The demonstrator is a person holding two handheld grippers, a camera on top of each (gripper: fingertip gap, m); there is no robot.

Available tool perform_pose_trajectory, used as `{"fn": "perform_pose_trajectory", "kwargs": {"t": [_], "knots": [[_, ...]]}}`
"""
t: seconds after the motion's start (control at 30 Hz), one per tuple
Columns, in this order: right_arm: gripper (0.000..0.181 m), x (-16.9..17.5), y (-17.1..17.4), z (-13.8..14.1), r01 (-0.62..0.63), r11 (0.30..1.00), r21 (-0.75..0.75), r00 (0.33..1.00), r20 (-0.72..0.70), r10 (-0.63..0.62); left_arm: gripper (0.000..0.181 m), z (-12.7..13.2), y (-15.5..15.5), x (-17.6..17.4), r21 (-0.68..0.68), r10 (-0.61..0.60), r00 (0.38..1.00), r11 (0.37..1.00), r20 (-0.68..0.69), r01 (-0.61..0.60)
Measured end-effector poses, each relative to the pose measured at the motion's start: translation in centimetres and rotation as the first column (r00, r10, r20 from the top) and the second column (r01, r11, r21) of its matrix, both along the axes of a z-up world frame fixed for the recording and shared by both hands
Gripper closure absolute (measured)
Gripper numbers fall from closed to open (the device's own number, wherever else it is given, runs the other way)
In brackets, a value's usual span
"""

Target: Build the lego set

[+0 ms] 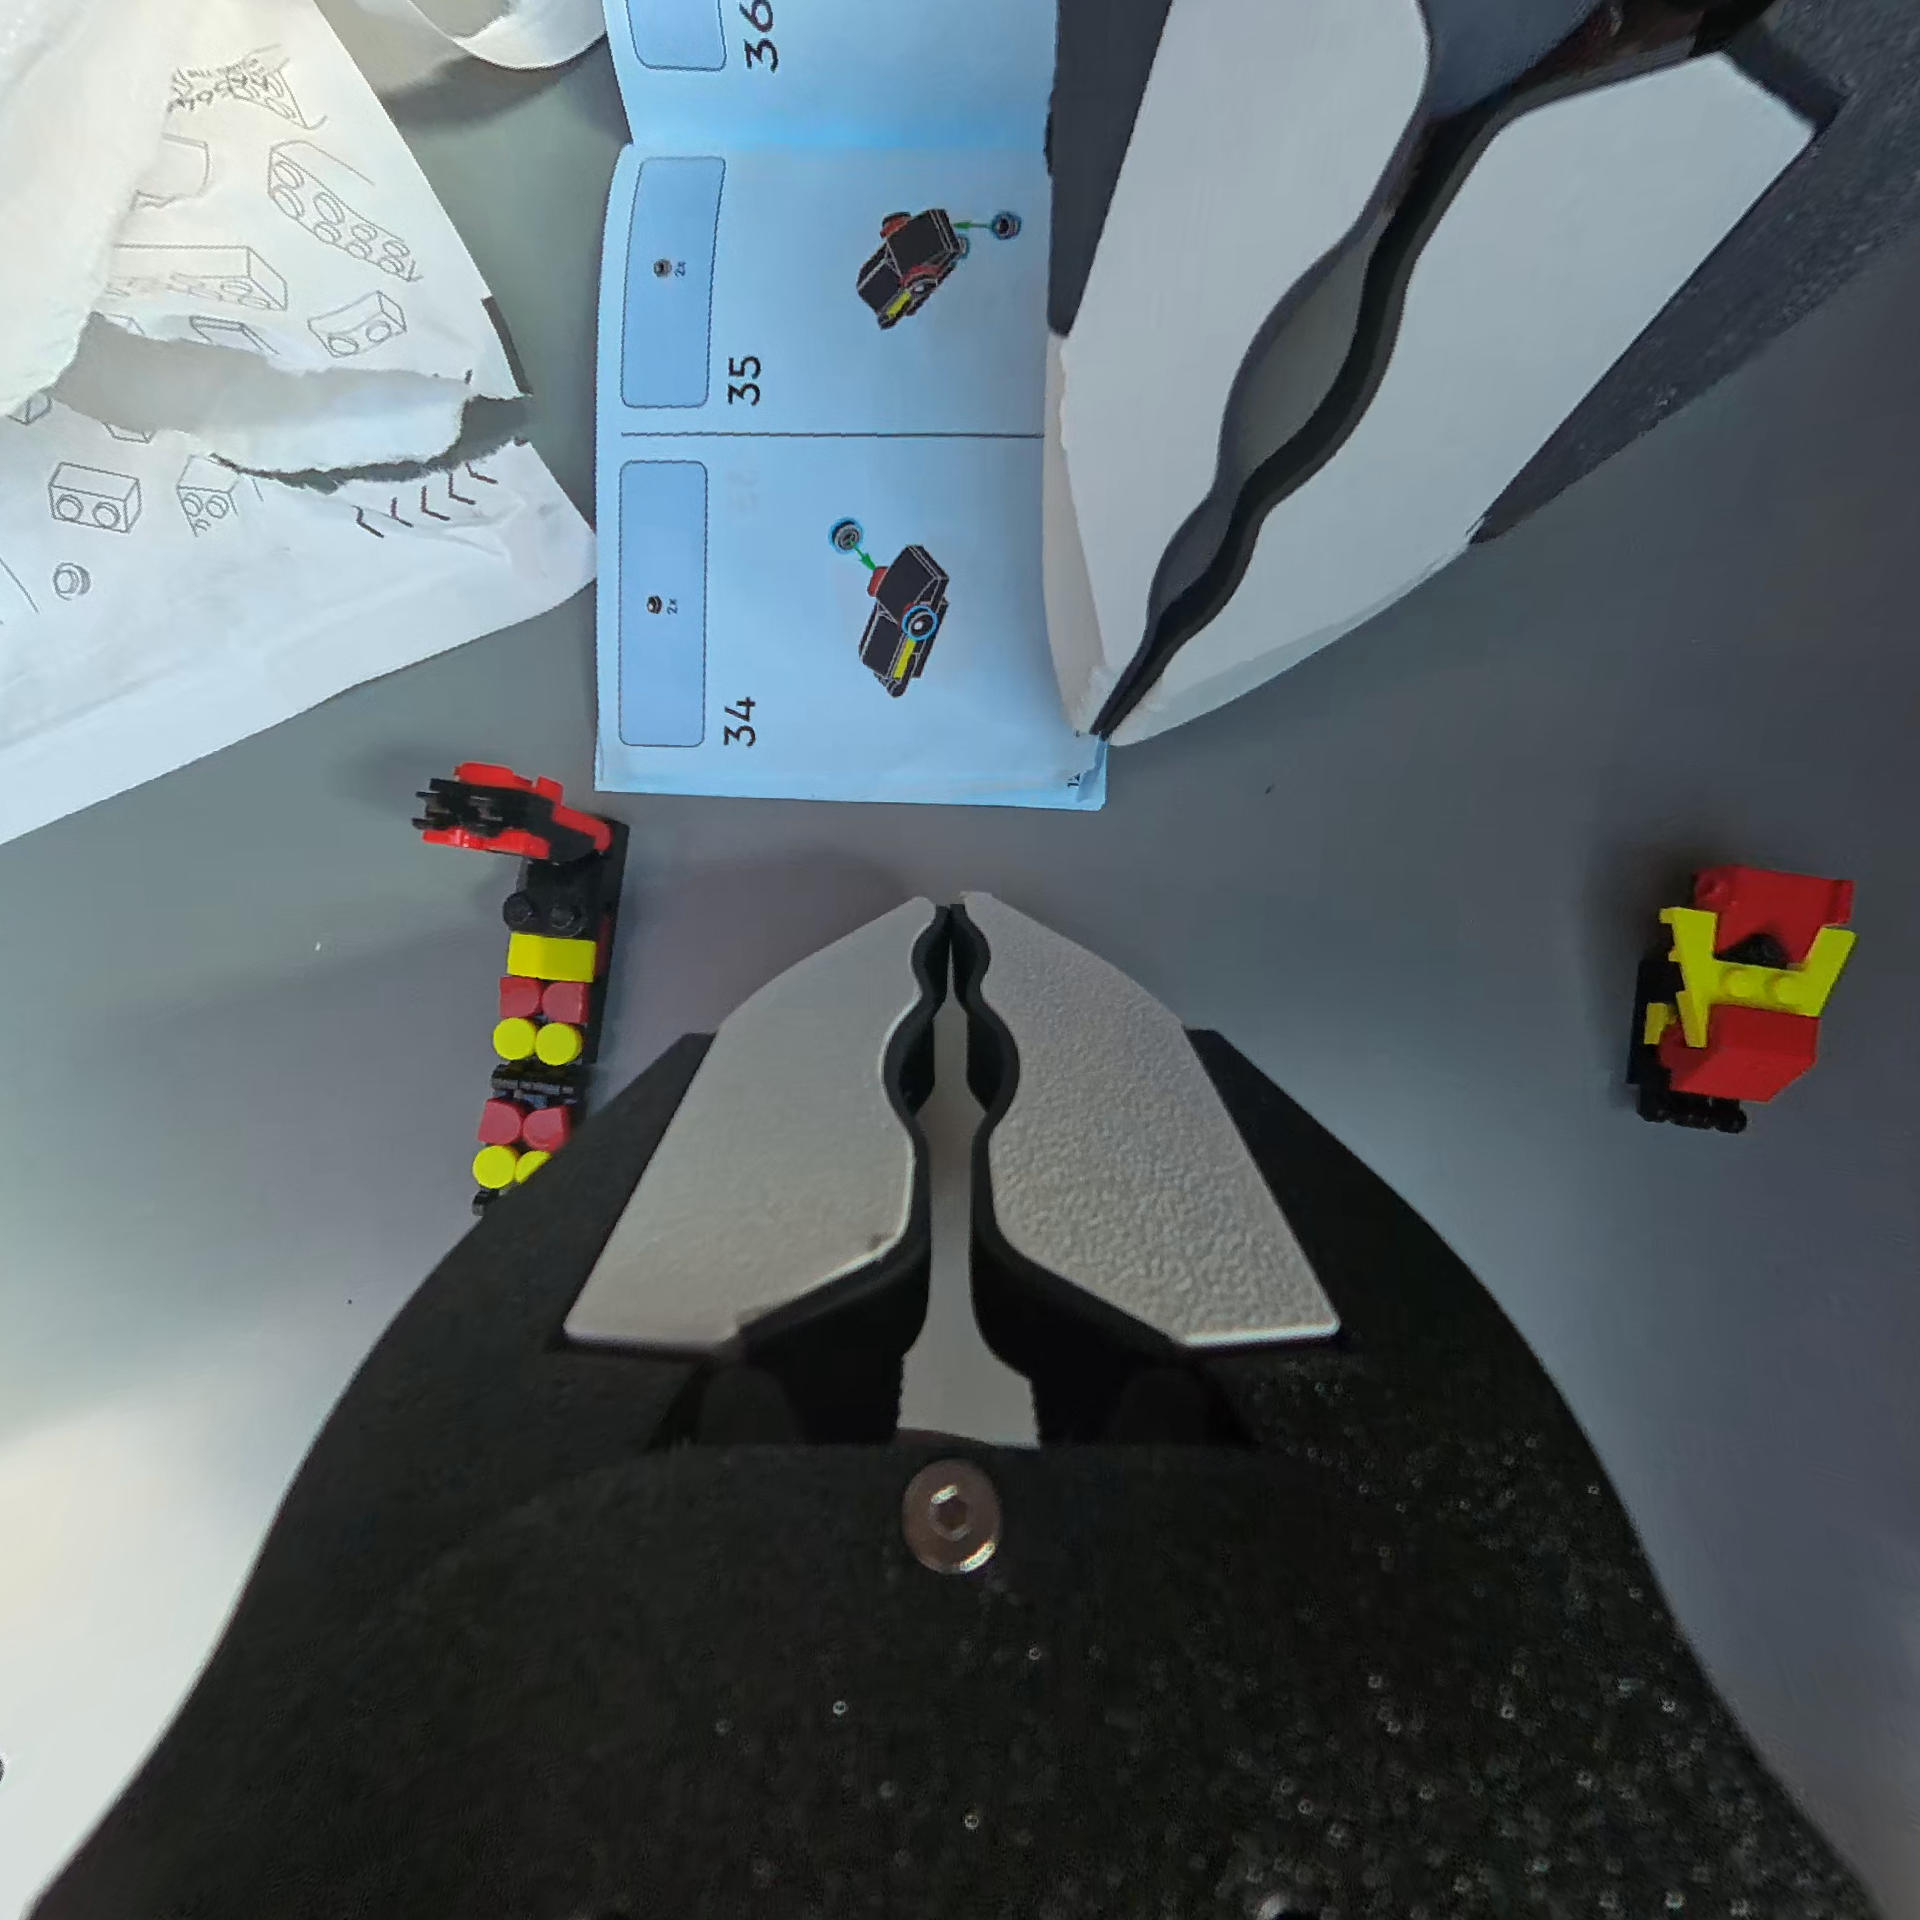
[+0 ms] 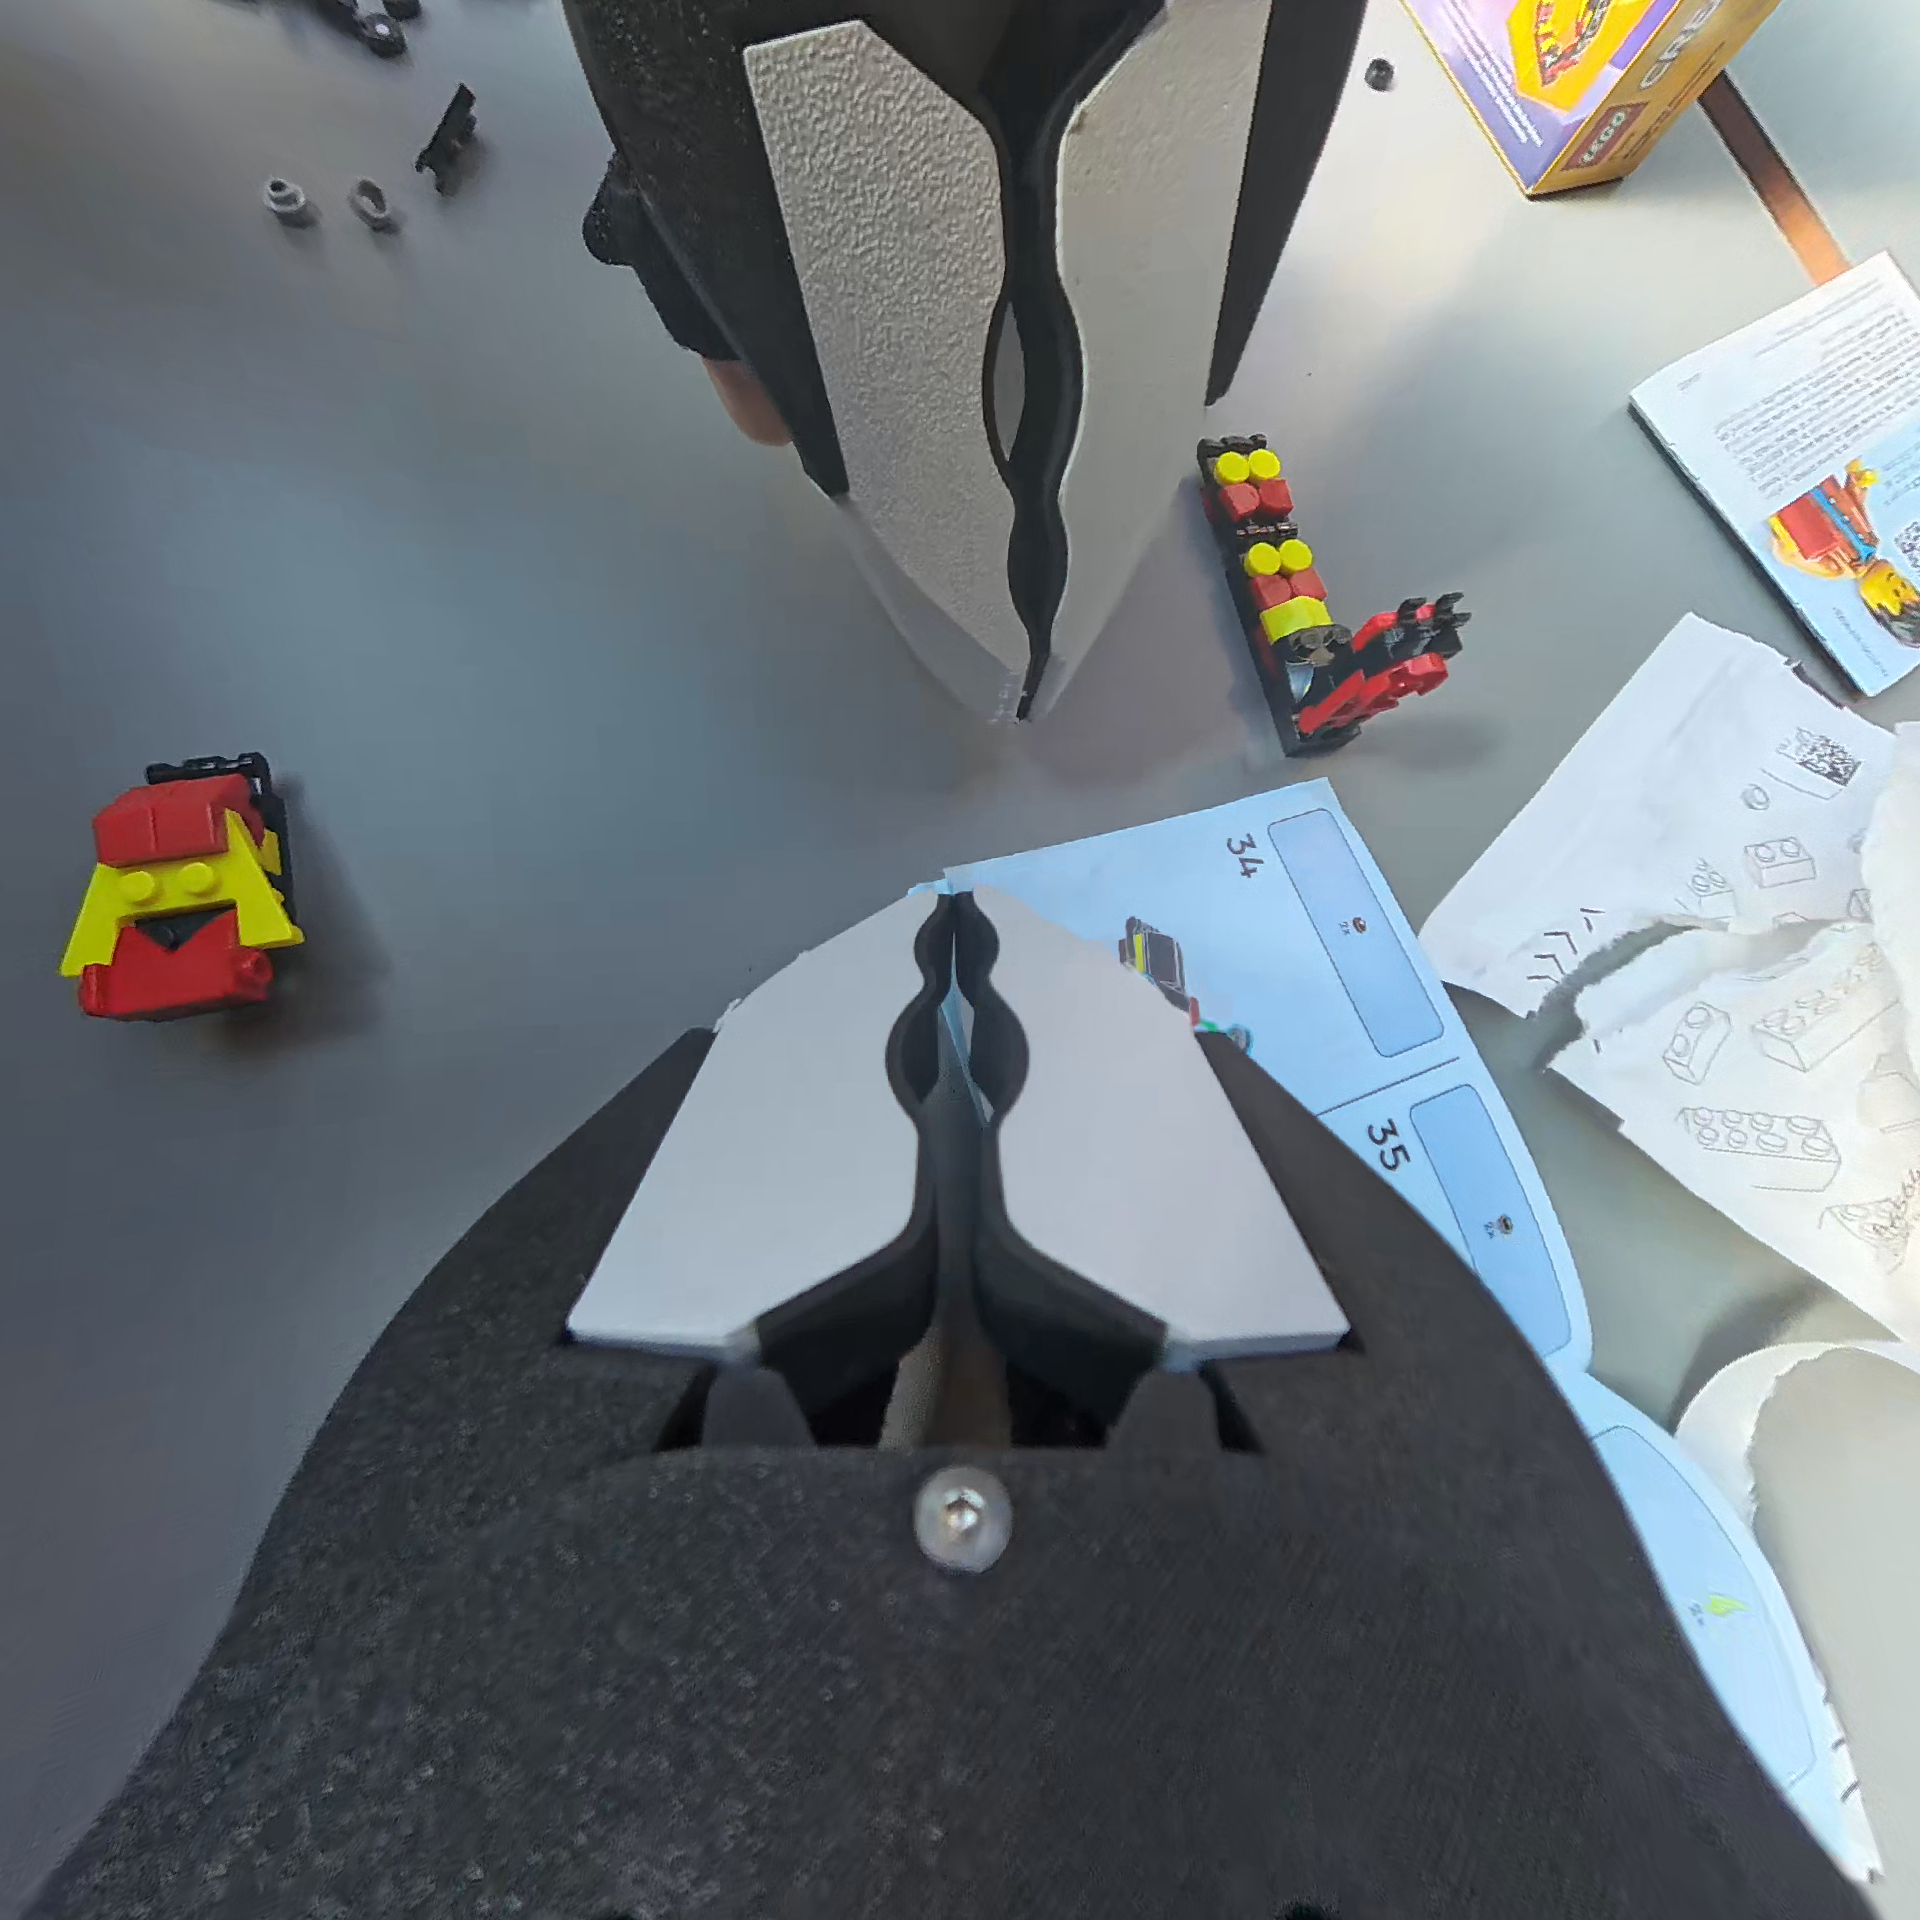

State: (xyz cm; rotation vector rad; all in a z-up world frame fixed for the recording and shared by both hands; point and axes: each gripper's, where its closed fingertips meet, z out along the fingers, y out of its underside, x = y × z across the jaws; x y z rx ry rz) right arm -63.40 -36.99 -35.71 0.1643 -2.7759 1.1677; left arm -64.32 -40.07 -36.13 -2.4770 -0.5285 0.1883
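The blue instruction booklet [image 1: 831, 468] lies open on the grey table. My right gripper [image 2: 951, 902] is shut on the booklet's [image 2: 1351, 935] near corner; blue paper shows between its jaws. It also shows in the left wrist view [image 1: 1101, 727]. My left gripper [image 1: 951, 909] is shut and empty, just in front of the booklet; it also shows in the right wrist view [image 2: 1023, 707]. A long black plate with red and yellow pieces [image 1: 545, 1018] [image 2: 1288, 582] lies to its left. A red and yellow block assembly [image 1: 1745, 997] [image 2: 177, 914] lies apart on the other side.
A torn white paper bag [image 1: 239, 364] [image 2: 1714, 987] lies beside the booklet. A white leaflet [image 2: 1829, 468] and the set's box [image 2: 1590, 83] are near the table edge. Small grey rings [image 2: 291, 197] and a black part [image 2: 447, 125] lie far off.
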Motion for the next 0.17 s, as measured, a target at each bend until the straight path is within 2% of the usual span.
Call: {"fn": "perform_pose_trajectory", "kwargs": {"t": [0.03, 0.17], "knots": [[0.181, -0.1, 0.1, 0.1, 0.014, 1.000, -0.010, 1.000, 0.015, -0.014, 0.181, 0.0, 0.0, 0.1, 0.001, -0.002, 1.000, 1.000, 0.002, 0.002], [0.181, -1.2, 0.5, 1.6, 0.128, 0.984, -0.121, 0.988, 0.099, -0.116, 0.181, 0.2, 0.3, 0.0, -0.005, -0.004, 1.000, 1.000, -0.016, 0.004]]}}
